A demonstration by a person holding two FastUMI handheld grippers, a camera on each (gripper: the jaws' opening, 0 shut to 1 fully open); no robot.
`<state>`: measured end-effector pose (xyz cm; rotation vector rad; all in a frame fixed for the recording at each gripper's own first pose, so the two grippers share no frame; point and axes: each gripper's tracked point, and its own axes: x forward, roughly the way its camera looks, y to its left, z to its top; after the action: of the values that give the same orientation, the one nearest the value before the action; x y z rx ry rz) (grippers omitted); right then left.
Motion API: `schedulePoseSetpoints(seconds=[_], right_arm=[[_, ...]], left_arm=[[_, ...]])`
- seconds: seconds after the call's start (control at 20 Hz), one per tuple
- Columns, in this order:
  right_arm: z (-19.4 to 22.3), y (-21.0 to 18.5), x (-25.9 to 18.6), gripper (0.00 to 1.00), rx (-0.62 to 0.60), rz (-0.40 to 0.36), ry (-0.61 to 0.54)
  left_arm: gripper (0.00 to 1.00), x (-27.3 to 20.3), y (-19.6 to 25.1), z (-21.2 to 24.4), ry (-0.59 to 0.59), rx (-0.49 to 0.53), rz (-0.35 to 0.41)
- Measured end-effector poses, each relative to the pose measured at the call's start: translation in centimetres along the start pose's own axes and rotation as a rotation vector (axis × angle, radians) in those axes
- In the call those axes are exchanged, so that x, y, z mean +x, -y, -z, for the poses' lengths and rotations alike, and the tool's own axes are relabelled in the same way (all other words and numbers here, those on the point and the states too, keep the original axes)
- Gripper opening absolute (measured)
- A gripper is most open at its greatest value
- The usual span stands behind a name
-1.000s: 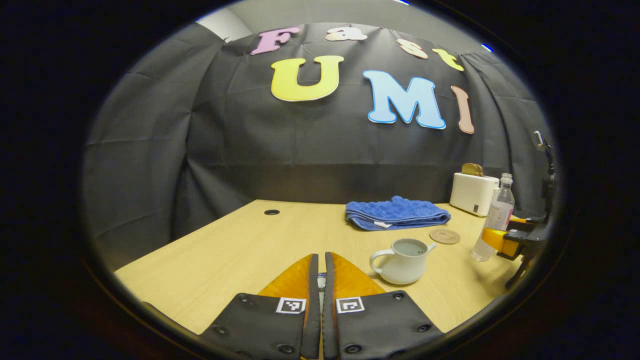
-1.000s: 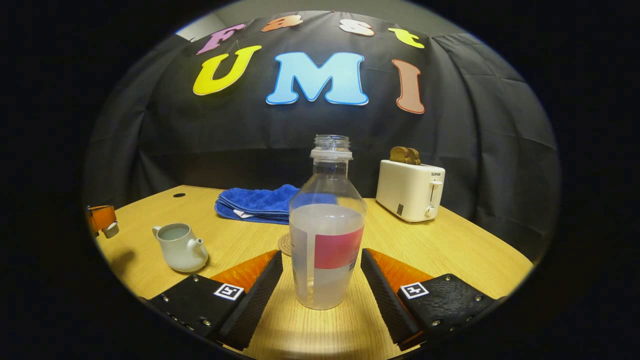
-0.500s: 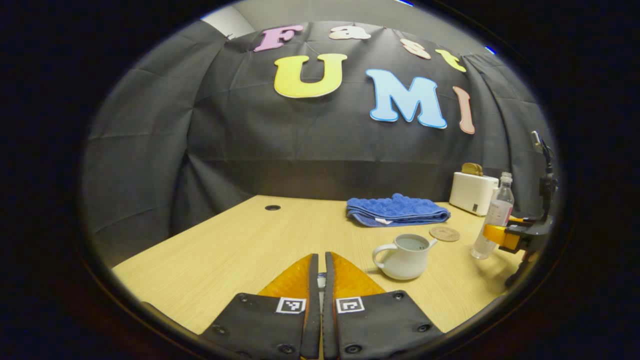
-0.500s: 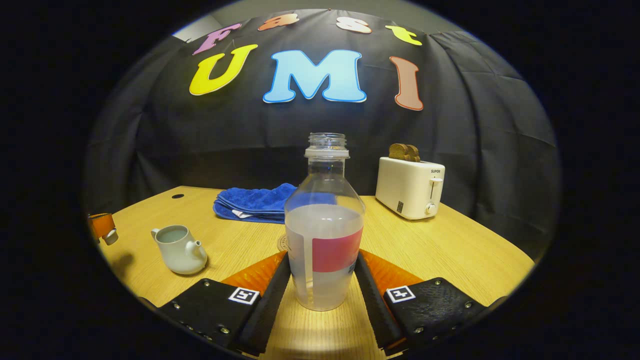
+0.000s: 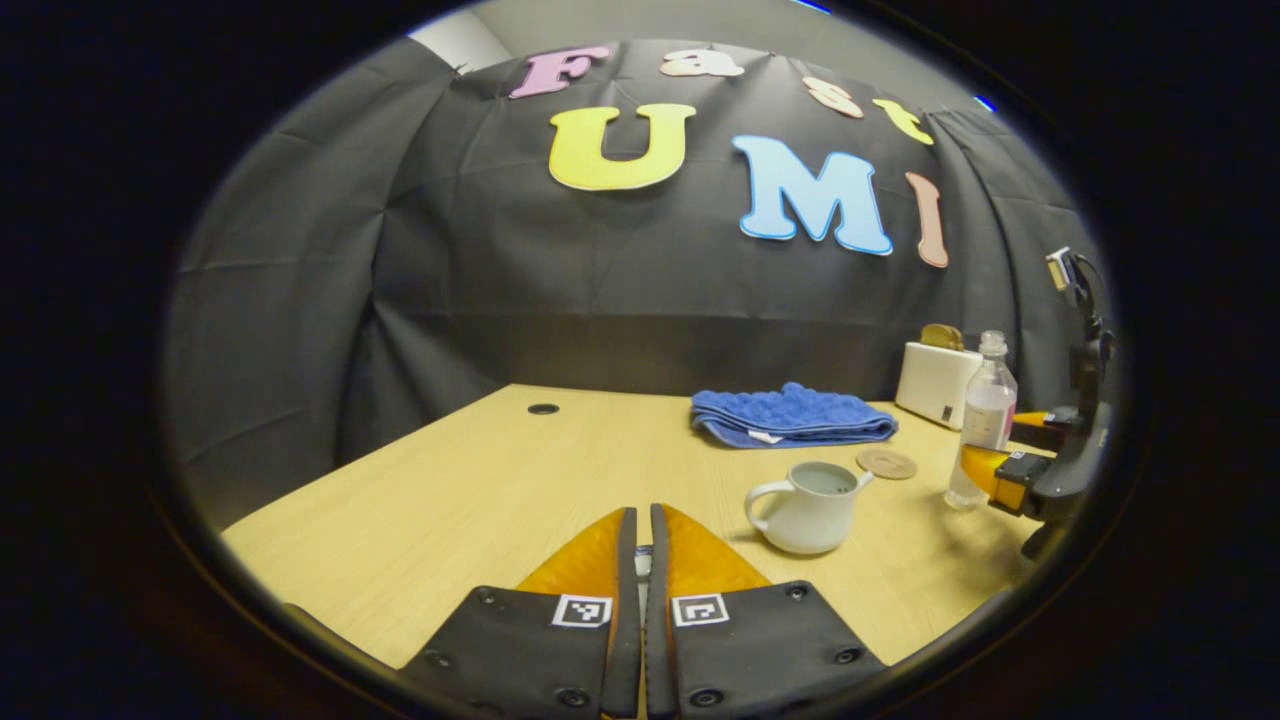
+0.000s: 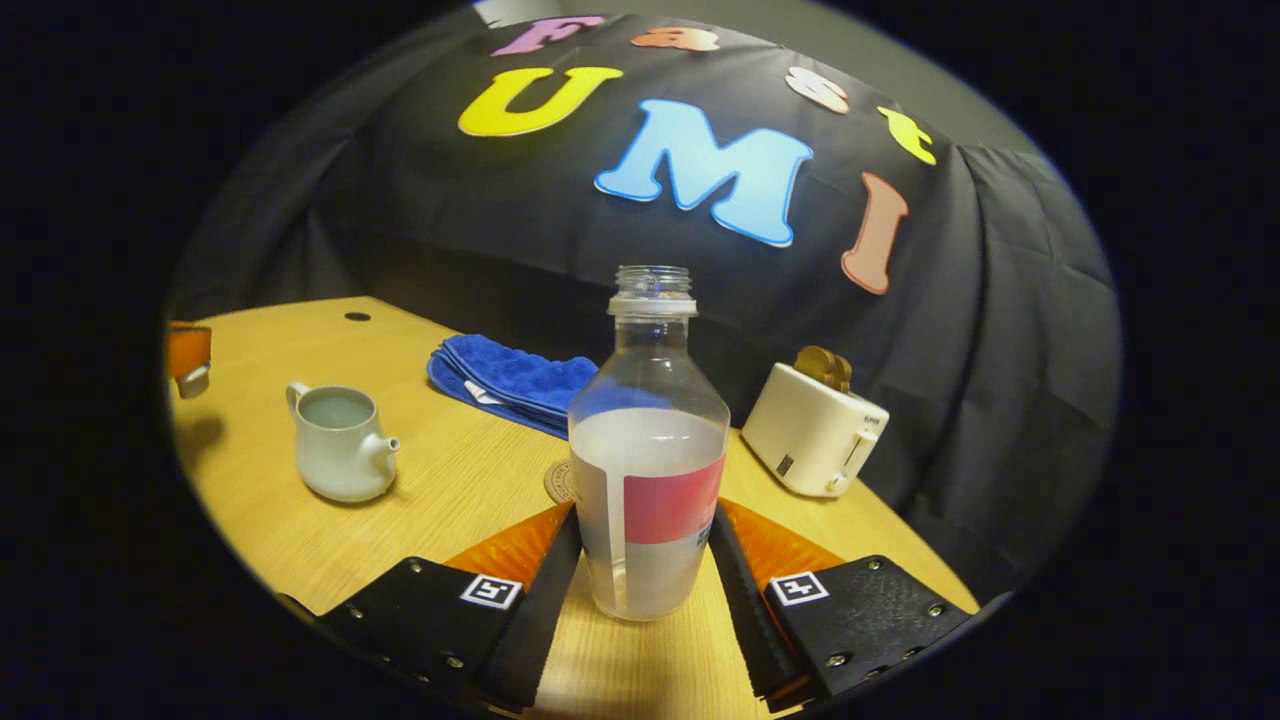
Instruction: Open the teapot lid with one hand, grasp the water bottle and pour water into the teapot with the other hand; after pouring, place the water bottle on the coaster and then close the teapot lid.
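Your right gripper point(image 6: 645, 560) pinches the uncapped water bottle point(image 6: 648, 470) at lower centre, ready to pour, while your left gripper point(image 5: 637, 560), pressed together on something small, keeps clear of the open teapot point(image 6: 340, 440) at left.

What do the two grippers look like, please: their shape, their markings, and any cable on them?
Each gripper, left and right, has two long flat fingers on dark blocks with small screws. Every block bears a square black-and-white marker tag. In the left gripper view the right one shows a dark body with a thin cable rising from it.
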<state>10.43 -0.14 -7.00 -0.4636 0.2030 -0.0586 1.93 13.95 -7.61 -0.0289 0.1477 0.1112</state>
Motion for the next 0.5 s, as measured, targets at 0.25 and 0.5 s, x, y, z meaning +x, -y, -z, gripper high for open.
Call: schedulePoseSetpoints(seconds=[0.25, 0.5], right_arm=[[-2.0, -1.1, 0.4, 0.75, -0.225, 0.036, 0.046], [-3.3, -1.5, 1.1, 0.75, -0.433, 0.066, 0.071]], left_arm=[[0.09, -0.1, -0.4, 0.2, -0.005, -0.001, 0.002], [0.09, -0.2, -1.0, 0.4, -0.006, -0.006, -0.001]])
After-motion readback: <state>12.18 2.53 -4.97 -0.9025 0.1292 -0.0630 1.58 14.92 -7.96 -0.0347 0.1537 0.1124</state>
